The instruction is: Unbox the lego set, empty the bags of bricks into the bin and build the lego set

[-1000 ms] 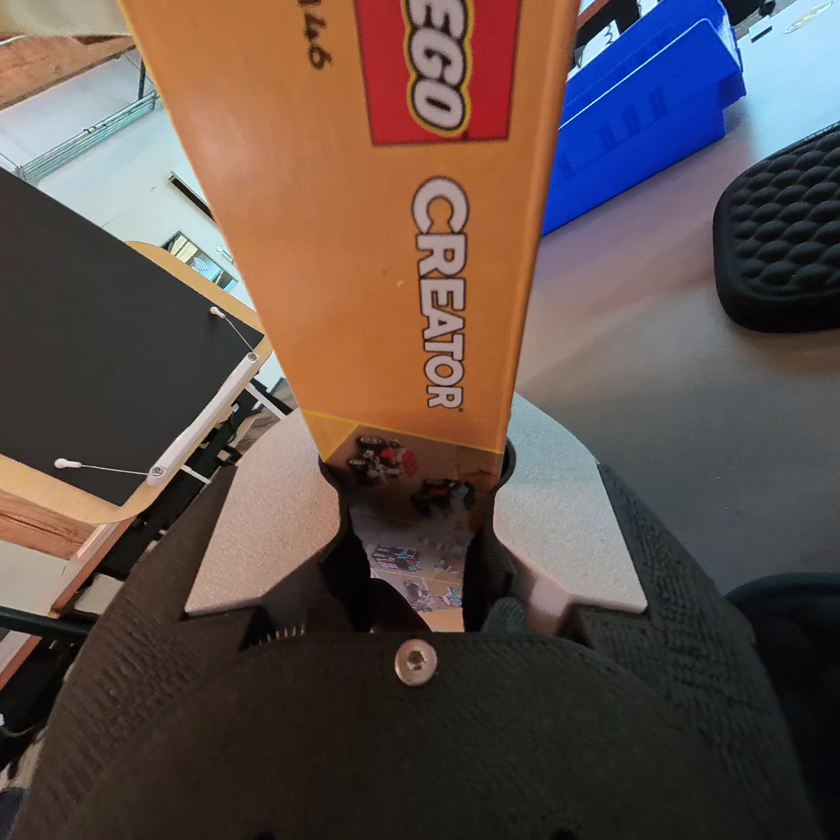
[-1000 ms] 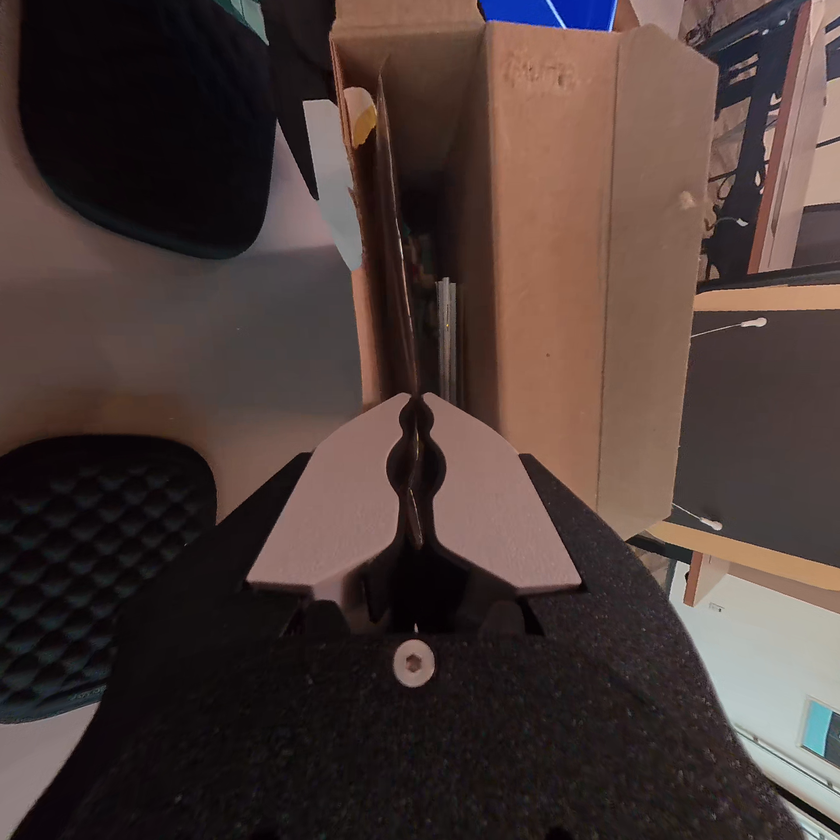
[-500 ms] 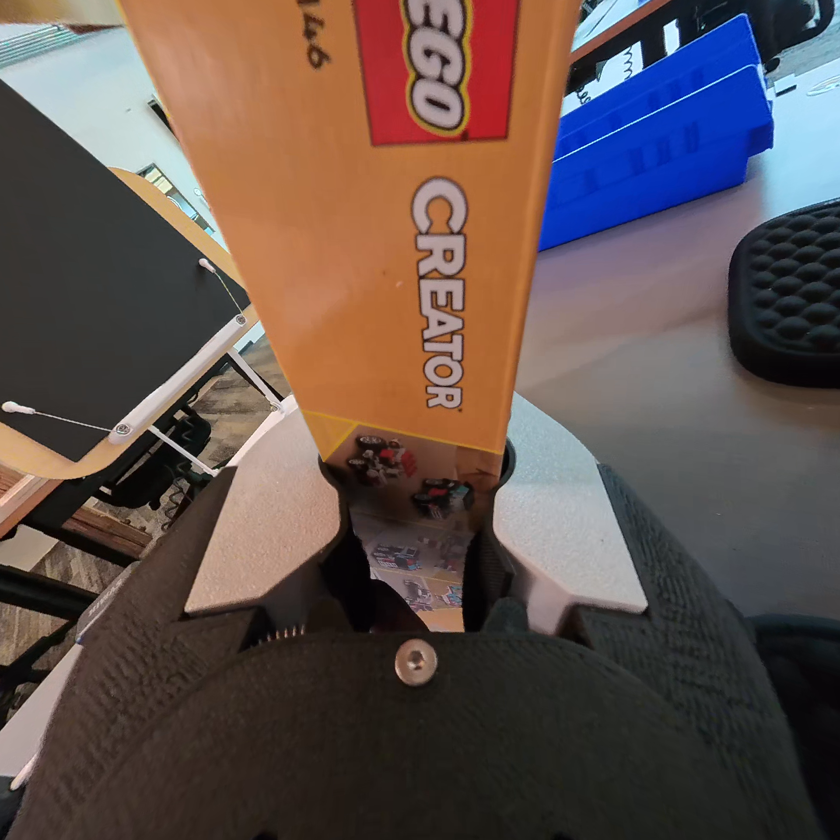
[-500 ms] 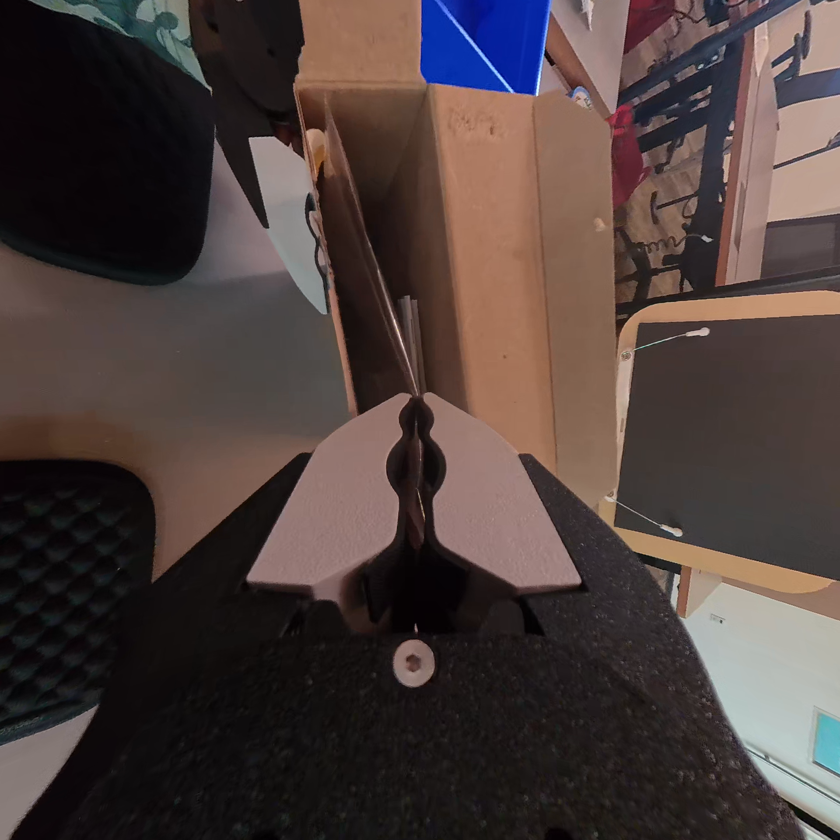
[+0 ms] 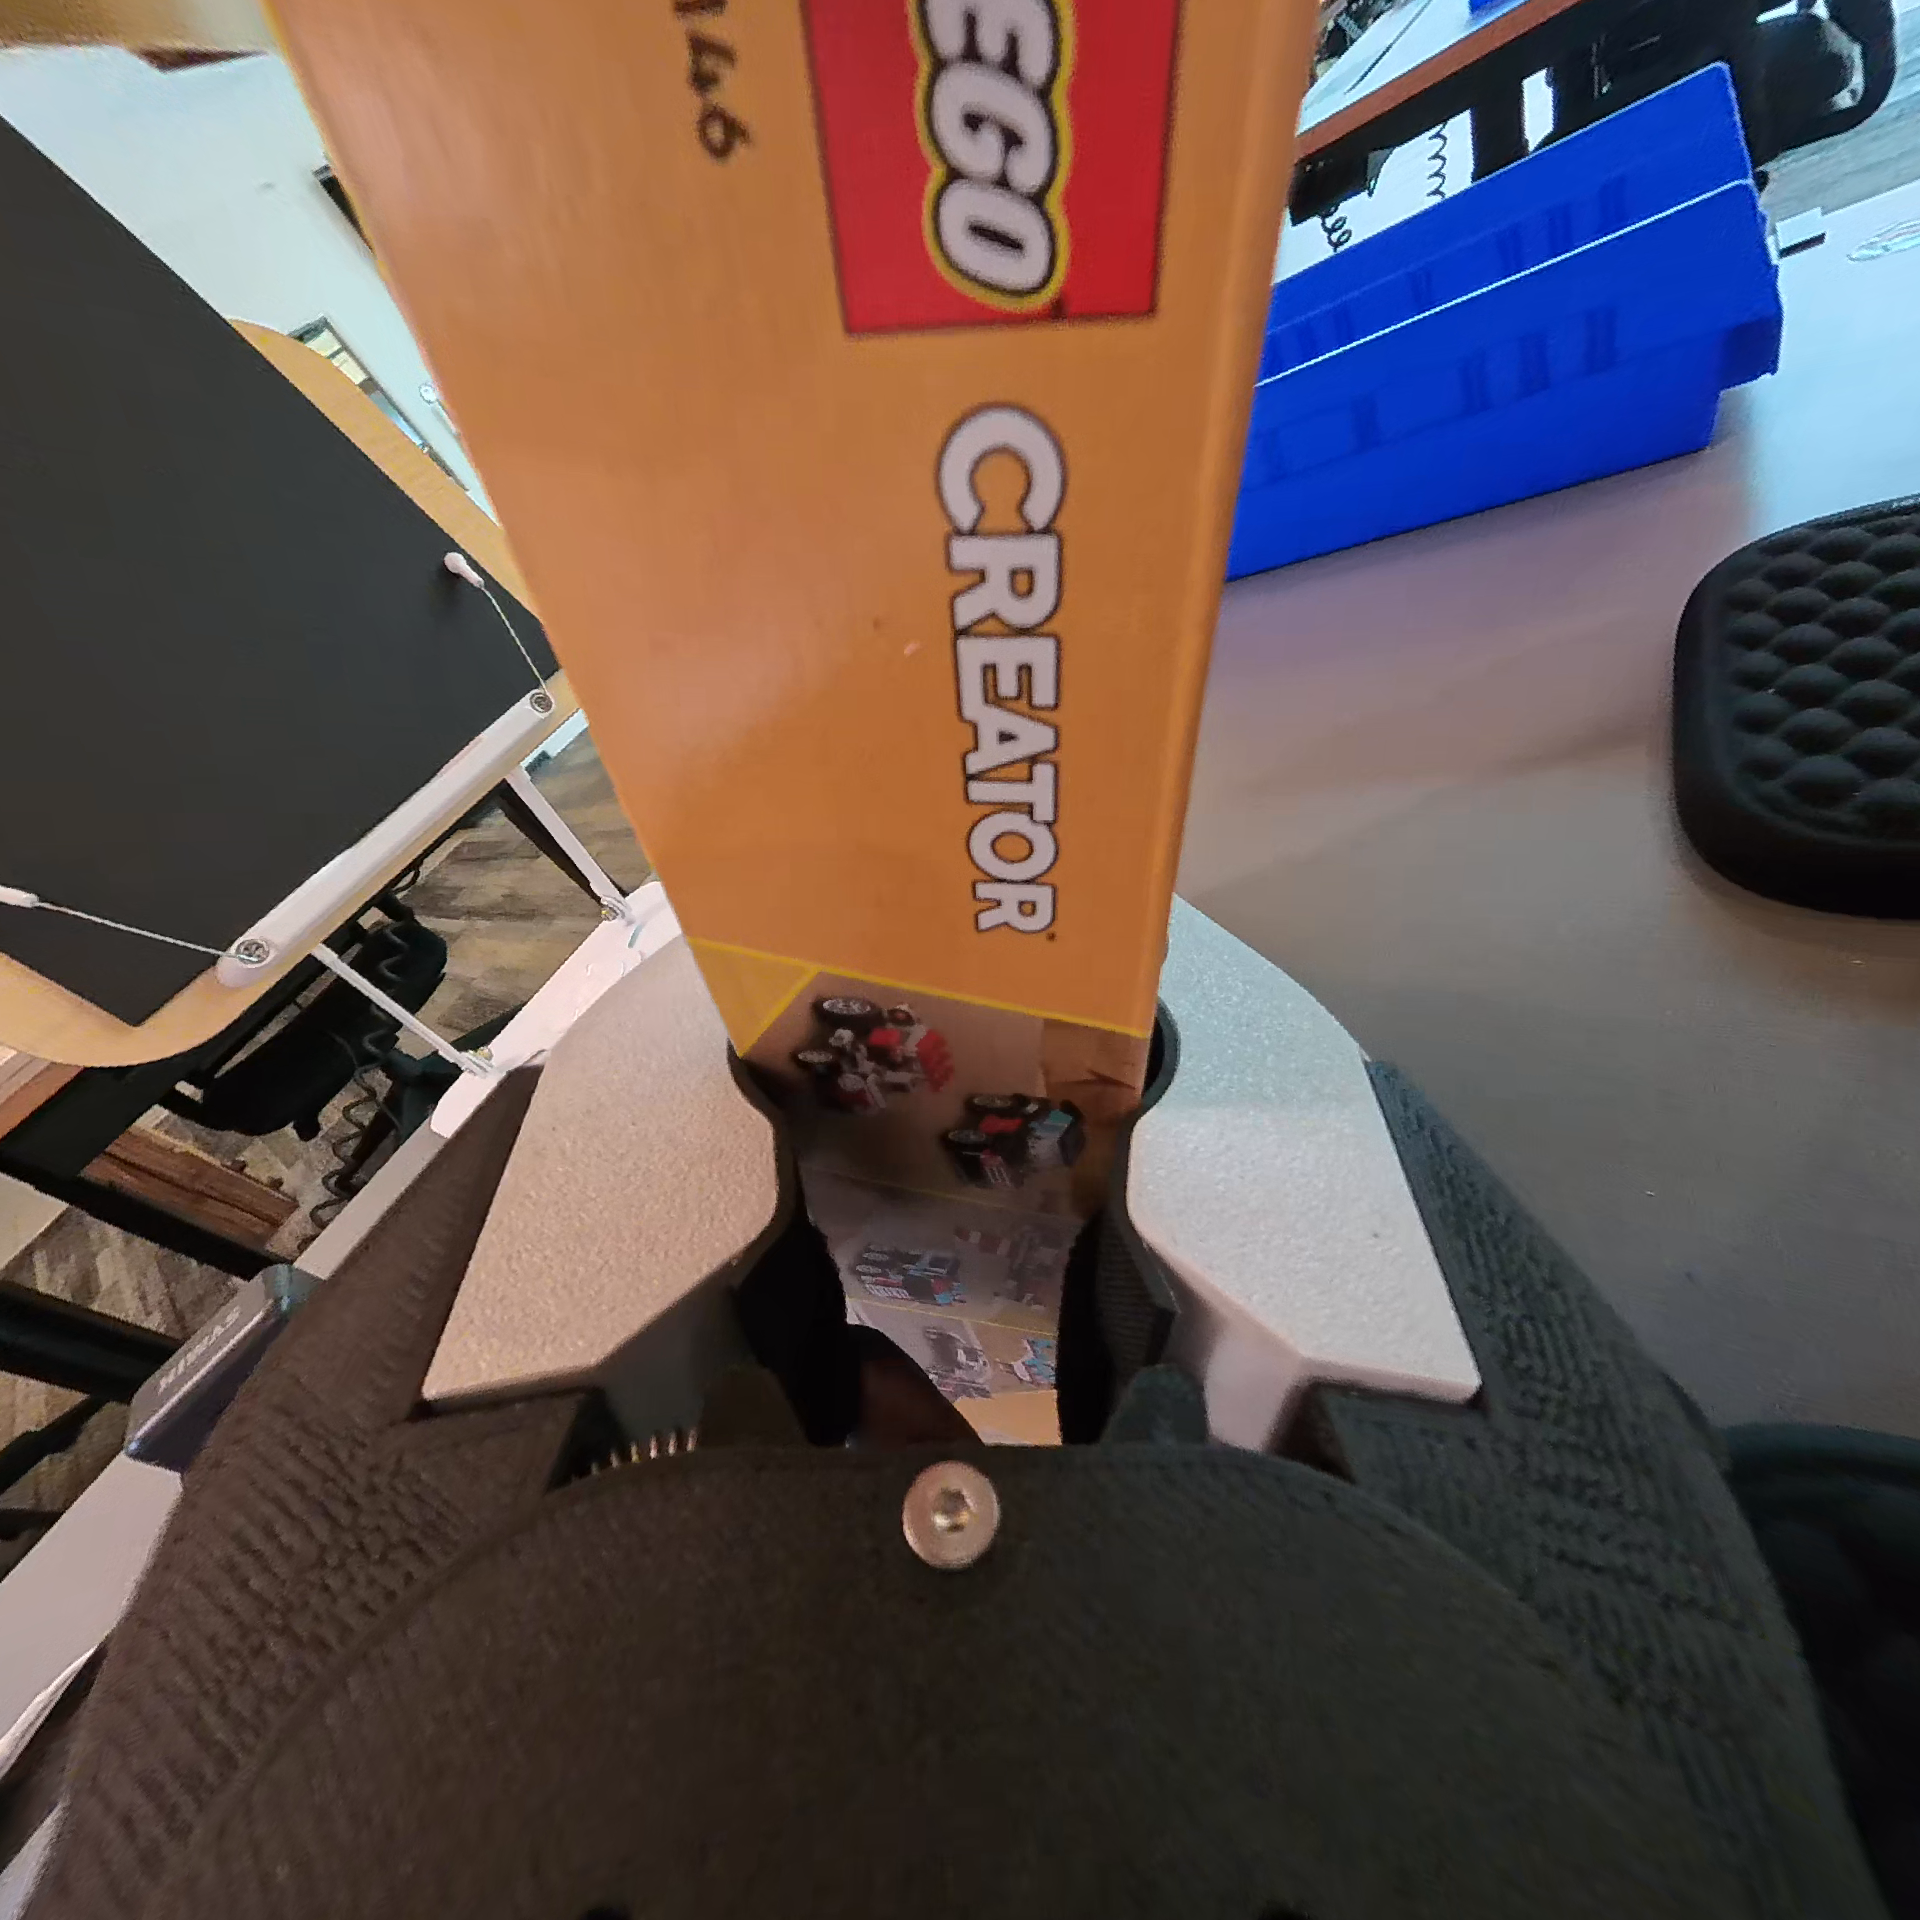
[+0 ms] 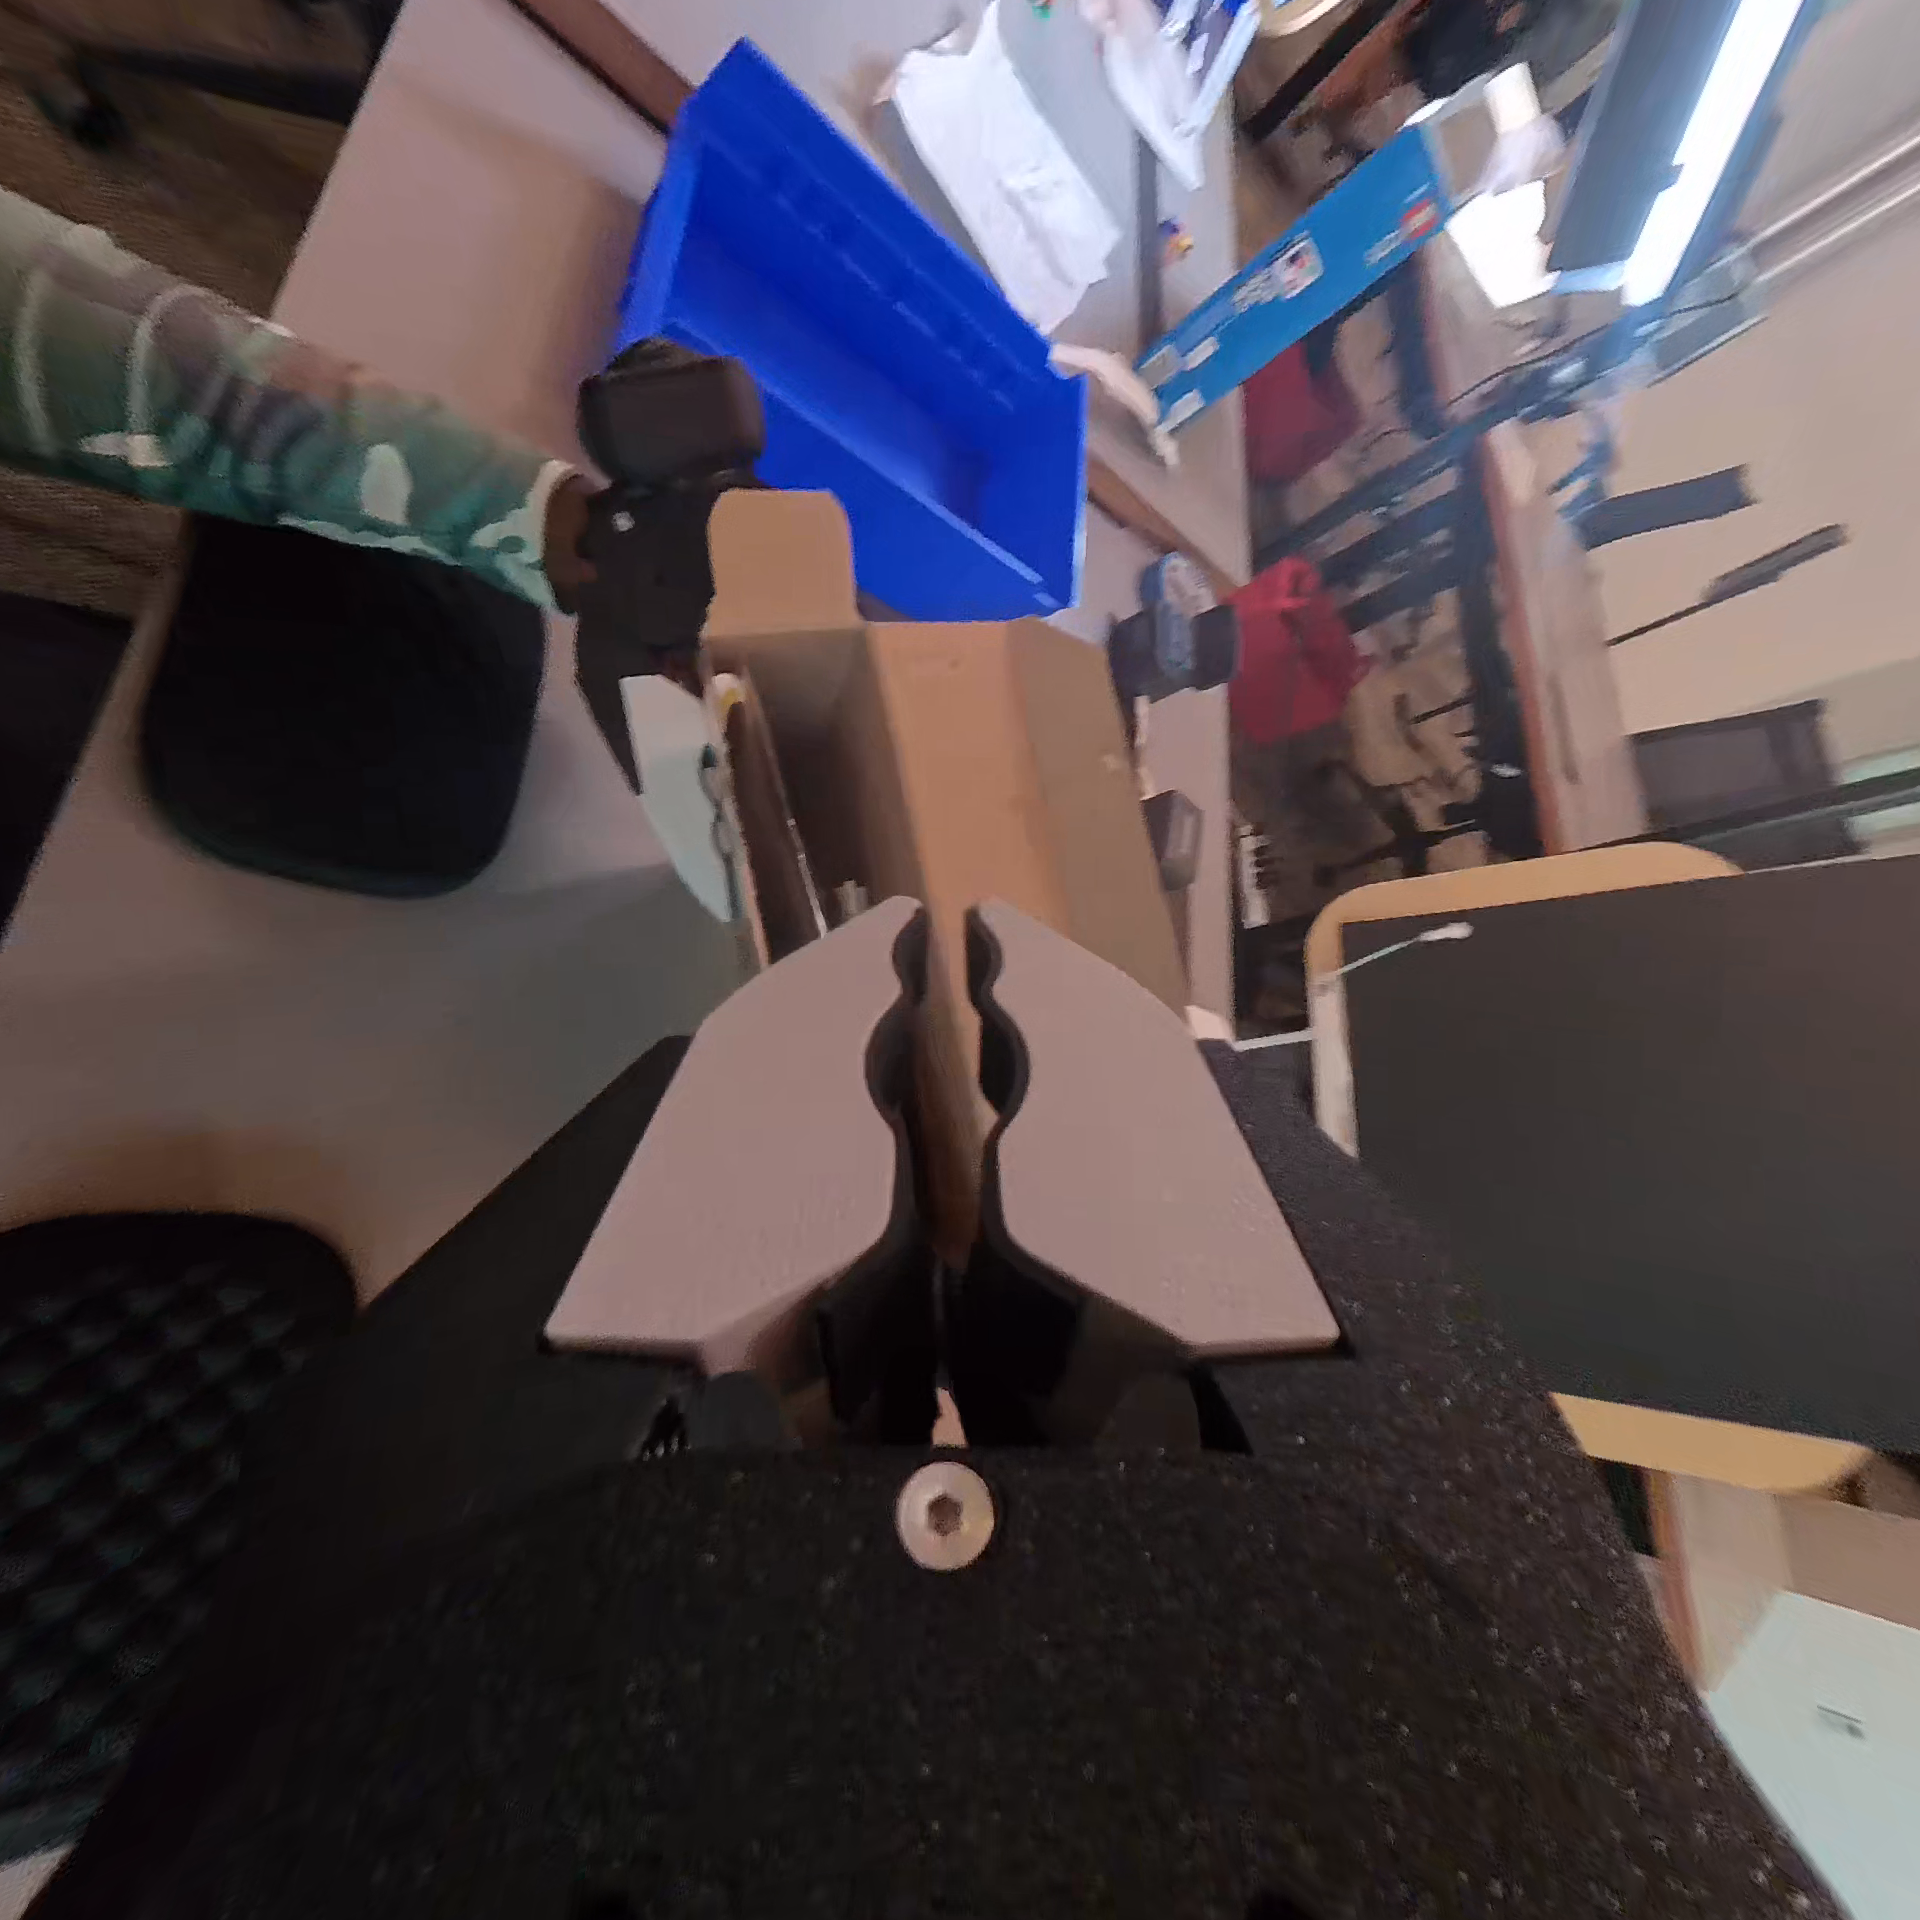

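Left wrist view: my left fingers (image 5: pixel 951 1132) pinch the yellow lego box (image 5: pixel 831 540) upright above the surface's (image 5: pixel 1507 987) near edge. I judge unboxing is underway; next I must draw the contents out. Only the right wrist view shows its open brown mouth (image 6: pixel 914 748), my right fingers (image 6: pixel 945 1039) slightly parted around a flap, the blue bin (image 6: pixel 862 343) beyond at the far edge.

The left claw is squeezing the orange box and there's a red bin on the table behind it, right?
Almost. The left claw is shut on the orange box, but the bin on the table behind it is blue, not red. The left wrist view shows this.
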Demonstrator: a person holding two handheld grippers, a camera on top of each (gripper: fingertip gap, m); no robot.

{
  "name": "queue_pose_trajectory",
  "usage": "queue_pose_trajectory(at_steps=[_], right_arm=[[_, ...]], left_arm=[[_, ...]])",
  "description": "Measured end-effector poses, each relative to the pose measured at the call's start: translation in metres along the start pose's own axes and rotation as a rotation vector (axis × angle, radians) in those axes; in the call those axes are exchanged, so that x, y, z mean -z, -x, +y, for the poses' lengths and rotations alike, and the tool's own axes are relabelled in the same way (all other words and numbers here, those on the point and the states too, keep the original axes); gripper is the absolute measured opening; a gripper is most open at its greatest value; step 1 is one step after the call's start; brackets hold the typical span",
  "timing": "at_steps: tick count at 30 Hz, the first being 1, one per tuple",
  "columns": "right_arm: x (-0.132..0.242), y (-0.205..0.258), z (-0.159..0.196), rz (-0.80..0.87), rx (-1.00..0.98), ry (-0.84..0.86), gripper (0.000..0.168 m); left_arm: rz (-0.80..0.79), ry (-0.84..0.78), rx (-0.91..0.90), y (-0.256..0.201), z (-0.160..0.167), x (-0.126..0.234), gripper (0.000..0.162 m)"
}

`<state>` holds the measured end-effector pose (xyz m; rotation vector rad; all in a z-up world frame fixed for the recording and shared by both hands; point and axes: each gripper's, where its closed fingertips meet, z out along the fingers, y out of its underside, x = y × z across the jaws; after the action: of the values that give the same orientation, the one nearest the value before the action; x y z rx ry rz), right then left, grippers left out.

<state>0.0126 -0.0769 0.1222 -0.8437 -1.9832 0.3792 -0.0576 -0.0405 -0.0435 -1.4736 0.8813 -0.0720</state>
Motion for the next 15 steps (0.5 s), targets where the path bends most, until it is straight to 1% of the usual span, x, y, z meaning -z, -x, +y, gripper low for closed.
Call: queue_pose_trajectory(at_steps=[3,5,7,11,15], right_arm=[[-0.018,0.016,0.019,-0.127,-0.039,0.094,0.030],[-0.029,0.024,0.027,-0.182,-0.044,0.132,0.039],[-0.037,0.030,0.032,-0.215,-0.040,0.161,0.038],[-0.043,0.038,0.035,-0.254,-0.020,0.195,0.024],[-0.048,0.041,0.037,-0.260,-0.010,0.210,0.023]], left_arm=[[-0.001,0.002,-0.003,-0.001,0.000,0.000,0.065],[-0.002,0.001,-0.009,-0.001,0.000,0.000,0.065],[-0.002,-0.001,-0.015,-0.002,0.000,0.000,0.065],[0.000,-0.002,-0.018,-0.002,0.000,0.000,0.065],[0.003,-0.004,-0.027,-0.003,0.000,0.000,0.065]])
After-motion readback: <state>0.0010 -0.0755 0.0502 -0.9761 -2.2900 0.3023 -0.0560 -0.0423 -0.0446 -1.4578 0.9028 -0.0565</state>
